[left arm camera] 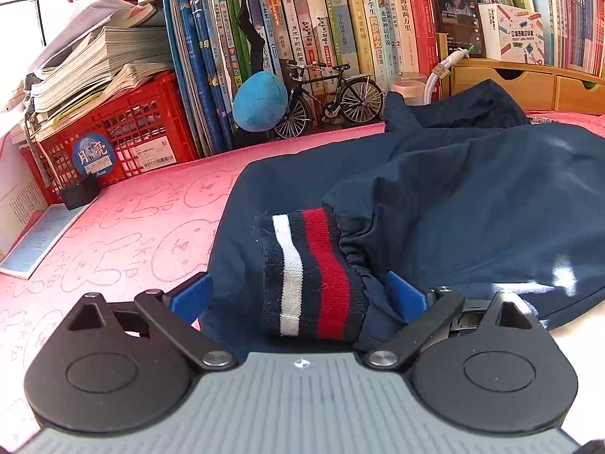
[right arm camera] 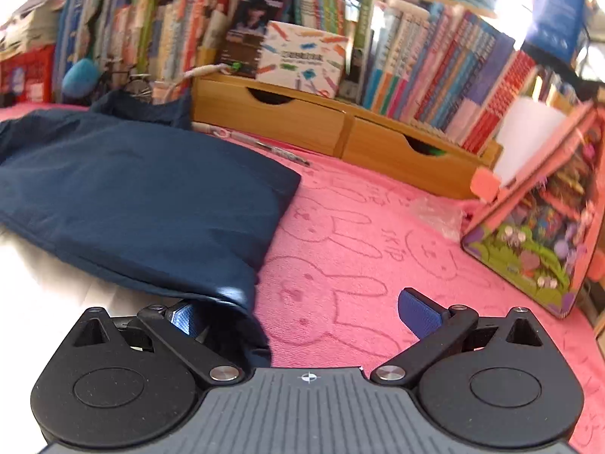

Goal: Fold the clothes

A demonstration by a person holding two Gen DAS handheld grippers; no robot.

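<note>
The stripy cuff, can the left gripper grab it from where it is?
Probably yes. The stripy cuff already sits between the open blue fingers of the left gripper, with nothing in between, so closing should catch it.

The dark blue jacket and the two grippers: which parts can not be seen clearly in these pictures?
- Jacket, left wrist view: the right part is cut off by the picture edge.
- Striped cuff, left wrist view: its near end is hidden behind the left gripper.
- Right gripper, right wrist view: the jacket corner covers its left finger, and the whole view is blurred.
</note>
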